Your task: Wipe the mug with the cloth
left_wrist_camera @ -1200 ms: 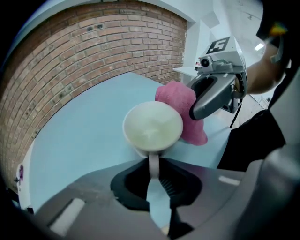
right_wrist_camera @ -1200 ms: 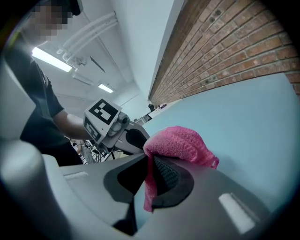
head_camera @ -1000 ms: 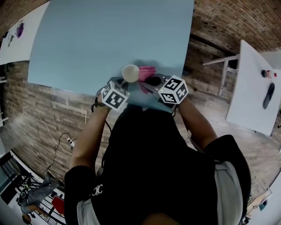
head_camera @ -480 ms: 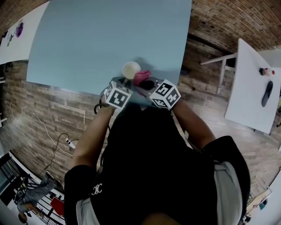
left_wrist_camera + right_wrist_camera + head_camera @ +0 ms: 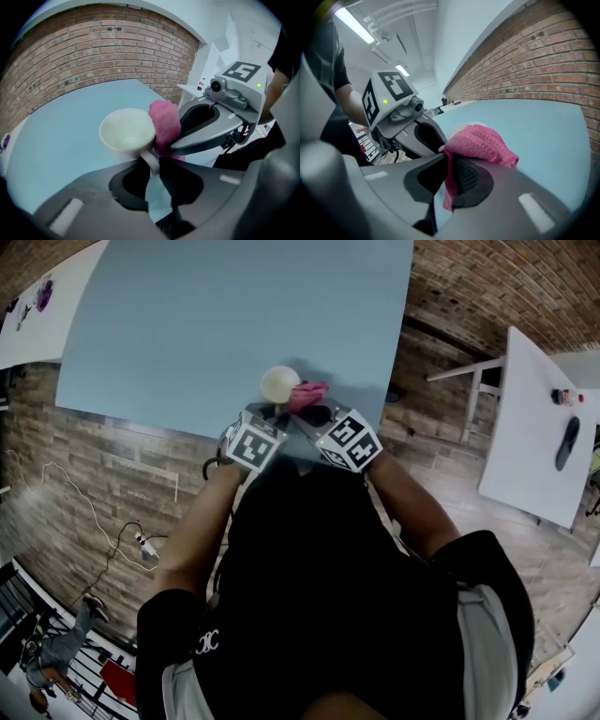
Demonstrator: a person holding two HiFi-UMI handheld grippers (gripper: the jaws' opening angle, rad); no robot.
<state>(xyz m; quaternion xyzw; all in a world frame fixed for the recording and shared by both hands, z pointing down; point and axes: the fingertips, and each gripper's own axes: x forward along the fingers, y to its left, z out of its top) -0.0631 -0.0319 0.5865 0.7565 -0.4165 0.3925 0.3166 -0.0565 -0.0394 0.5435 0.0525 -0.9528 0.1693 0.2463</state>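
two things have shifted in the last second, from where i'm standing: the grippers have drawn closer together, and the pink cloth (image 5: 480,143) has slid in from a little to the right of the mug (image 5: 127,133) until it sits against the mug's side, just beside the handle (image 5: 151,161). the mug has also crept a touch further in over the near edge of the pale blue table (image 5: 206,324); whether it rests there or hangs just above it, i can't tell

the left gripper (image 5: 152,171) has the handle nipped between its jaws, mouth of the mug turned up toward it; those jaws have just eased a shade wider, yet the handle is still caught between them. the right gripper (image 5: 449,164) is pinched on a fold of the cloth, with the rest of it bunched out past the tips and pushed at the mug wall

to my eye that means the approach is done and the wiping proper is either starting or barely begun, since only one patch by the handle is covered. what's left, i'd guess, is rubbing round the outside and perhaps the rim, and a slackening hold on that thin handle could let the mug twist under the push
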